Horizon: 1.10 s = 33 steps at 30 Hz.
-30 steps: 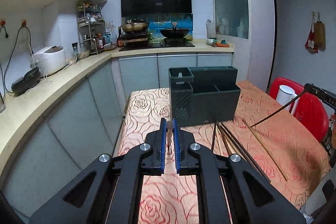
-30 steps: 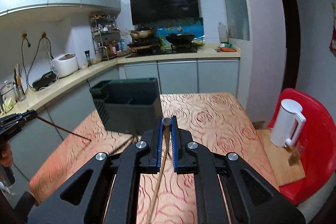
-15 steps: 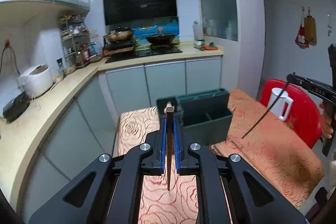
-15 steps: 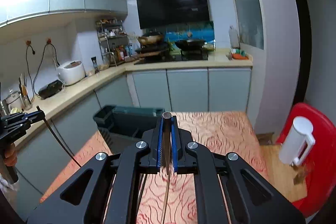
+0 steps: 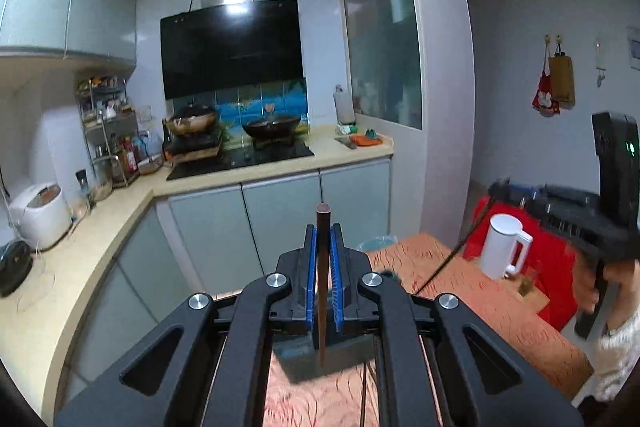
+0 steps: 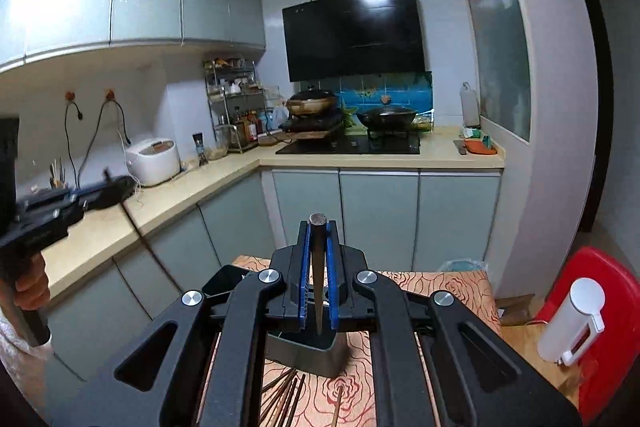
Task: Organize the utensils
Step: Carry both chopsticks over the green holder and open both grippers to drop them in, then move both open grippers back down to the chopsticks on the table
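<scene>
My left gripper (image 5: 323,239) is shut on a dark brown chopstick (image 5: 322,291) that hangs upright, its tip over the dark organizer box (image 5: 308,359) below. My right gripper (image 6: 318,239) is shut on another dark chopstick (image 6: 318,283), also upright, its tip above the organizer box (image 6: 308,351). Several loose chopsticks (image 6: 286,395) lie on the rose-patterned tablecloth (image 6: 352,395) in front of the box. The right gripper with its chopstick also shows at the right of the left wrist view (image 5: 494,195), and the left gripper at the left of the right wrist view (image 6: 116,189).
A white kettle (image 5: 502,247) stands on a wooden board by a red chair (image 6: 600,307) right of the table. A beige counter (image 6: 168,195) with a white rice cooker (image 6: 154,161) runs along the left. A stove with woks (image 5: 240,139) is behind.
Both grippers have risen from table level with their chopsticks. The chopsticks have swung from slanting to upright over the organizer box, which now sits low in both views.
</scene>
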Available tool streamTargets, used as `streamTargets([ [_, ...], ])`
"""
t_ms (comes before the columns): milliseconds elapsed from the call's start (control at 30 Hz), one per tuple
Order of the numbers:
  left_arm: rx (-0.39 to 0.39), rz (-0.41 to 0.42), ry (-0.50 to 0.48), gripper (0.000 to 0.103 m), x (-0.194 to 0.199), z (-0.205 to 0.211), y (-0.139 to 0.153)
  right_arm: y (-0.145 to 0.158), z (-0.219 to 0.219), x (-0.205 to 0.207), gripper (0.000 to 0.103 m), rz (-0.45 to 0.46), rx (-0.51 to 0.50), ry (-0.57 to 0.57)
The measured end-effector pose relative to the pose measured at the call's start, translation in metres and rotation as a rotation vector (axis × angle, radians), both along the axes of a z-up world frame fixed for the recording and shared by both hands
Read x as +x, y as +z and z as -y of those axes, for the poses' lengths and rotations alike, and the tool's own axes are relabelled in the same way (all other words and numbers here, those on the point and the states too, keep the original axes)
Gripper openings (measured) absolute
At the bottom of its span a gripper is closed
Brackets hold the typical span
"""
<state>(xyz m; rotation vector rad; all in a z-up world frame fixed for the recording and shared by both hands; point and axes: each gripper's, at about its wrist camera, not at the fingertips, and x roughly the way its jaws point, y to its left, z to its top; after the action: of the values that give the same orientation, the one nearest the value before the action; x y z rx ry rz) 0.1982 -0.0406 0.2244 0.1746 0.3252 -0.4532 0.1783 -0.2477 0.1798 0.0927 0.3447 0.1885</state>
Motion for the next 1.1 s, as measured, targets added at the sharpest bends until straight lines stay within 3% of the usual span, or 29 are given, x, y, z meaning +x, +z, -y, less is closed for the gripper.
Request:
streamTargets([
  [167, 0.007, -0.019, 0.023, 0.006, 0.035, 0.026, -0.022, -0.019, -0.009, 0.032, 0.008, -0.061, -0.015, -0.016],
  [333, -0.005, -0.103, 0.062, 0.006, 0.076, 0.033, -0.067, -0.040, -0.017, 0.053, 0.008, -0.126, -0.034, -0.023],
  [600, 0.004, -0.189, 0.086, 0.007, 0.095, 0.024, -0.103, -0.075, -0.033, 0.070, 0.008, -0.201, -0.068, -0.010],
  [667, -0.003, -0.194, 0.087, 0.018, 0.094, 0.020, -0.103, -0.076, -0.032, 0.073, 0.011, -0.202, -0.057, -0.005],
  [700, -0.009, -0.184, 0.096, 0.033, 0.092, 0.015, -0.101, -0.075, -0.033, 0.073, 0.018, -0.203, -0.051, -0.002],
  [733, -0.016, -0.174, 0.103, 0.046, 0.091, 0.013, -0.099, -0.074, -0.032, 0.073, 0.034, -0.197, -0.046, -0.006],
  [800, -0.027, -0.160, 0.114, 0.055, 0.088, 0.010, -0.095, -0.069, -0.031, 0.069, 0.056, -0.167, -0.040, -0.034],
  [933, -0.045, -0.141, 0.125, 0.073, 0.077, 0.000, -0.088, -0.061, -0.029, 0.064, 0.059, -0.131, -0.046, -0.044],
  [1100, -0.038, -0.096, 0.137, 0.081, 0.051, -0.007, -0.085, -0.049, -0.025, 0.047, 0.061, -0.071, -0.066, -0.070],
])
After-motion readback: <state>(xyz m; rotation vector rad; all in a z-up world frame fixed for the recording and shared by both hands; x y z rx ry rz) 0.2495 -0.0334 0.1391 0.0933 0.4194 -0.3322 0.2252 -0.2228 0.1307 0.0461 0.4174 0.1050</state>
